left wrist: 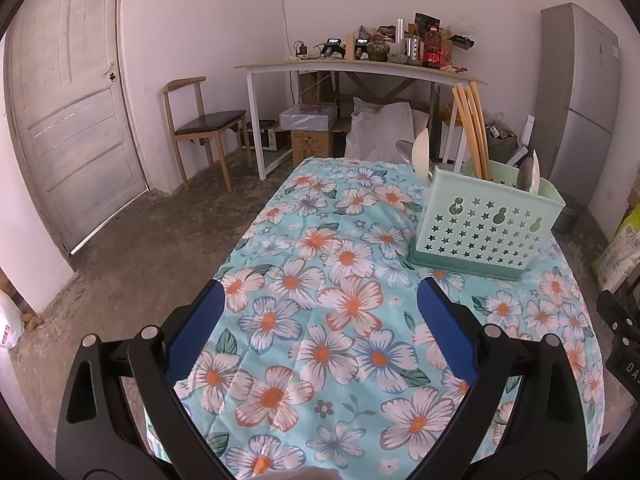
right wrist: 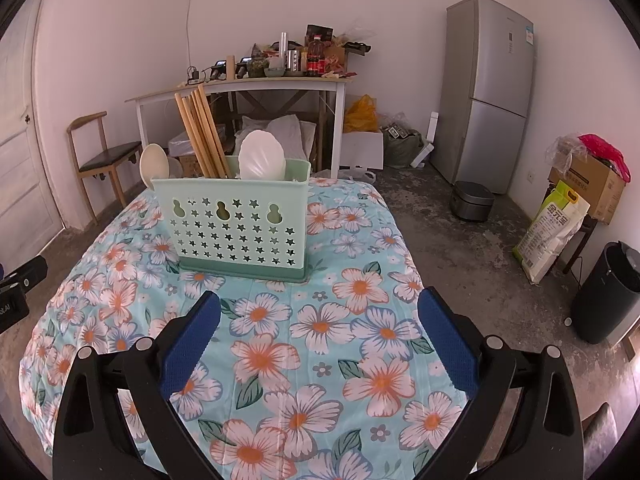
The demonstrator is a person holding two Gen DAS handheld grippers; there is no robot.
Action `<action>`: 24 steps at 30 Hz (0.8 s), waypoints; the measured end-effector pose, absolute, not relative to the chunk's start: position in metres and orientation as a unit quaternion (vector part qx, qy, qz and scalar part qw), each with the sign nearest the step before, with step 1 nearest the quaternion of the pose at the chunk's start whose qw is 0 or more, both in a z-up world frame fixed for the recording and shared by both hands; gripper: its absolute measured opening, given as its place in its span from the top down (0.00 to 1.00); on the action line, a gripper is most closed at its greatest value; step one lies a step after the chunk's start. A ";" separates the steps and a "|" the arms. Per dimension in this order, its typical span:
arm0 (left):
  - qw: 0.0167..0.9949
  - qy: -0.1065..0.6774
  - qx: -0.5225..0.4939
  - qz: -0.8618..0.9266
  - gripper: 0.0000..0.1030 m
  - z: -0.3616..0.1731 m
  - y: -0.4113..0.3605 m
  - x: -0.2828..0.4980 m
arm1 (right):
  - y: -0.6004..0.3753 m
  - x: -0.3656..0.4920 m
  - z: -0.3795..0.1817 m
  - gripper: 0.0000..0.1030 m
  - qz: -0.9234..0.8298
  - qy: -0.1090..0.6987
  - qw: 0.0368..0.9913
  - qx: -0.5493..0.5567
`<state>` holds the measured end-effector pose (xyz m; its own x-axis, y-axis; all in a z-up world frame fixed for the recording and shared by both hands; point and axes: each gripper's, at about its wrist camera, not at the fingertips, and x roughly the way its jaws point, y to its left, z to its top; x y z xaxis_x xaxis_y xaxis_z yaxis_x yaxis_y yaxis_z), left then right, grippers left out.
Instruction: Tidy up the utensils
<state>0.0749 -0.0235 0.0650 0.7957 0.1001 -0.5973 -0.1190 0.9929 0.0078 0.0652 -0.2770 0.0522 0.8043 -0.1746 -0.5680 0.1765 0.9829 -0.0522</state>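
The pale mint-green plastic utensil caddy with star-shaped cut-outs (right wrist: 234,224) stands upright on the surface covered by a turquoise cloth printed with white and orange flowers (right wrist: 320,320), toward its far end. From the right wrist view the caddy faces the camera squarely: a bundle of light wooden chopsticks (right wrist: 202,132) leans left out of the middle section, a white shell-shaped plastic spoon (right wrist: 262,156) stands in the right section, and a cream spoon (right wrist: 154,166) rises at the left end. The left wrist view sees the same caddy (left wrist: 486,226) at an angle from the left, showing the chopsticks (left wrist: 474,128), a cream spoon (left wrist: 421,152), and a grey metal spoon (left wrist: 526,174) in the near-right section that the other view hides. The left tool (left wrist: 320,328) and the right tool (right wrist: 320,332) both hang released above bare cloth, blue pads wide apart, nothing between them. Only the right view shows the grey refrigerator (right wrist: 490,88) in full.
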 end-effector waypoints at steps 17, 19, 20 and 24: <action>0.948 0.314 -0.015 0.056 0.10 0.064 -0.024 0.074 | -0.279 0.065 0.052 0.07 -0.097 0.296 0.950 0.003; 0.947 0.315 -0.015 0.056 0.10 0.064 -0.024 0.074 | -0.278 0.065 0.052 0.07 -0.097 0.296 0.950 0.004; 0.947 0.315 -0.015 0.056 0.10 0.064 -0.024 0.074 | -0.279 0.065 0.052 0.07 -0.097 0.295 0.950 0.004; 0.947 0.316 -0.014 0.054 0.10 0.063 -0.025 0.075 | -0.279 0.065 0.052 0.07 -0.098 0.296 0.950 0.004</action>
